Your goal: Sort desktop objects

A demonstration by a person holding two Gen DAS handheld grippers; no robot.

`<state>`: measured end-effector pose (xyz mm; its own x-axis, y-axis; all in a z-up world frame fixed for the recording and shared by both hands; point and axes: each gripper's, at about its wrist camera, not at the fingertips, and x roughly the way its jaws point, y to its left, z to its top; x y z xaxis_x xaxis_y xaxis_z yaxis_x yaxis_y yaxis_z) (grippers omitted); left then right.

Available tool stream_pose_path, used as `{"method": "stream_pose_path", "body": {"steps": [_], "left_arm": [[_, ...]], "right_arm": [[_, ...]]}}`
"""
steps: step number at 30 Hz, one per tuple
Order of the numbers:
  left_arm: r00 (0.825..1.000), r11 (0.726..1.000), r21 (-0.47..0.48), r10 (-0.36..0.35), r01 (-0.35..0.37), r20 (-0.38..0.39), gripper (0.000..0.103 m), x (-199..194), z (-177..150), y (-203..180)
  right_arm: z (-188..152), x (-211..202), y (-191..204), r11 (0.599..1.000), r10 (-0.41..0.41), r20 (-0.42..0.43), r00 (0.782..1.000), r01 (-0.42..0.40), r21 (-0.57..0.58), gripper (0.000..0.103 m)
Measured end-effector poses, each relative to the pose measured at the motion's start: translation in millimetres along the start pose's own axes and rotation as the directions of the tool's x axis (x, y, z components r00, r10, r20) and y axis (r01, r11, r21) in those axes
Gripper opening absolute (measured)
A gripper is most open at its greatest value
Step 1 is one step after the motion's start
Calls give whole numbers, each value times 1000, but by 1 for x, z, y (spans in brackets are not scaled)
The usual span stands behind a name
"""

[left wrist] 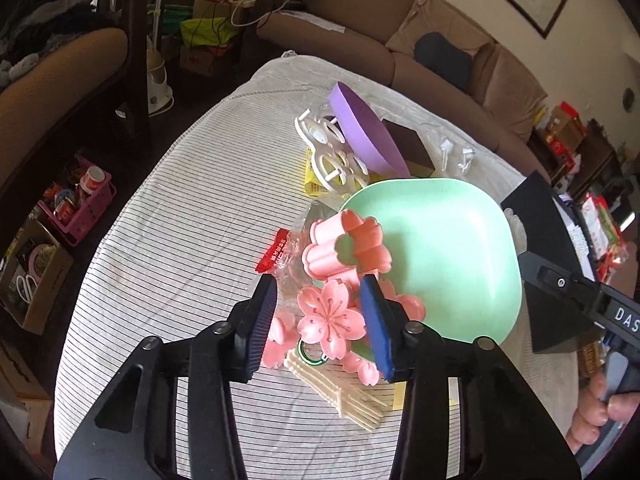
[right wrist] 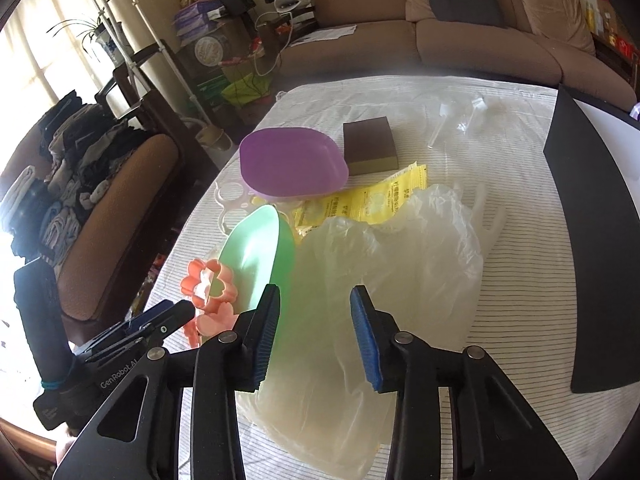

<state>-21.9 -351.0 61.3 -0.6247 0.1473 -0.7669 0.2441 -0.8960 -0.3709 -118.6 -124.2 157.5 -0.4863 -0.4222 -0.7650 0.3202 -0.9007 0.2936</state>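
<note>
Between the two pads of the left claw (left wrist: 319, 316), in the left wrist view, sits a pink cherry-blossom mould (left wrist: 331, 318); the pads flank its petals closely, but whether they press on it cannot be told. More pink blossom pieces lie just beside it, and a taller pink flower-shaped cutter (left wrist: 346, 248) leans against the rim of the green plate (left wrist: 452, 256). Cream plastic forks (left wrist: 340, 392) lie fanned on the striped surface (left wrist: 180, 220) under the claw. Farther off, a purple plate (left wrist: 366, 128) stands tilted on a white flower-pattern rack (left wrist: 332, 152), with a brown sponge block (left wrist: 406, 142) beside it. At the right edge, a hand (left wrist: 600, 412) grips the other tool's handle.

Over in the right wrist view, the right claw (right wrist: 317, 332) stands partly apart above a crumpled translucent plastic bag (right wrist: 400, 264), its left pad just beside the green plate's (right wrist: 256, 256) edge; no pad visibly presses on anything. Yellow packets (right wrist: 360, 204) lie past the bag, near the purple plate (right wrist: 292, 164) and sponge block (right wrist: 370, 146).
</note>
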Motion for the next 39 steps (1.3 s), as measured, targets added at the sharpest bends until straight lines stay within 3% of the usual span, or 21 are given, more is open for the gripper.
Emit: {"method": "stream_pose_path", "body": {"steps": [7,8,9,11,16,23,25,26,29,30,36,39], "left_arm": [[999,1000,-18,-1,1,40,37,-16,4,-1],[999,1000,-19,-10,11,45,42,-19,5,-2],[999,999,-22,-27,28,46,47,-21,6,-3],[997,998,-20,-63,63,44,65,-24,8,-9],[997,996,47,-74,73,29,66,-23,4,-31],[996,992,86,-90,91,-15,66,-18,-2,-44],[995,991,90,-95,96,-20,66,-17,-3,-45],[995,991,92,-97,99,-22,66,-17,-3,-46],[993,989,93,-115,116,-23,66,-20,-3,-50],[992,987,93,-127,129,-24,66,-21,-3,-51],[975,966,129,-220,223,-34,66,-36,-4,-69],[963,947,175,-268,269,-27,67,-48,-7,-85]], "right_arm": [[-1,-25,-24,997,10,61,998,-14,70,39],[0,-30,-31,997,-16,70,997,11,78,45],[0,-33,-38,995,-51,75,996,44,87,58],[-1,-32,-53,990,-89,50,995,83,115,74],[-19,-13,-76,981,-60,-14,998,61,183,74],[-50,28,-86,961,80,-123,989,-44,272,76],[-55,30,-94,936,156,-102,983,-114,333,66],[-57,30,-98,921,199,-94,975,-154,359,47],[-54,18,-102,909,225,-49,973,-192,370,20],[-53,13,-101,903,240,-31,970,-212,374,15],[-33,-31,-107,848,327,96,940,-336,410,10],[-19,-62,-112,814,359,184,915,-403,418,9]]}}
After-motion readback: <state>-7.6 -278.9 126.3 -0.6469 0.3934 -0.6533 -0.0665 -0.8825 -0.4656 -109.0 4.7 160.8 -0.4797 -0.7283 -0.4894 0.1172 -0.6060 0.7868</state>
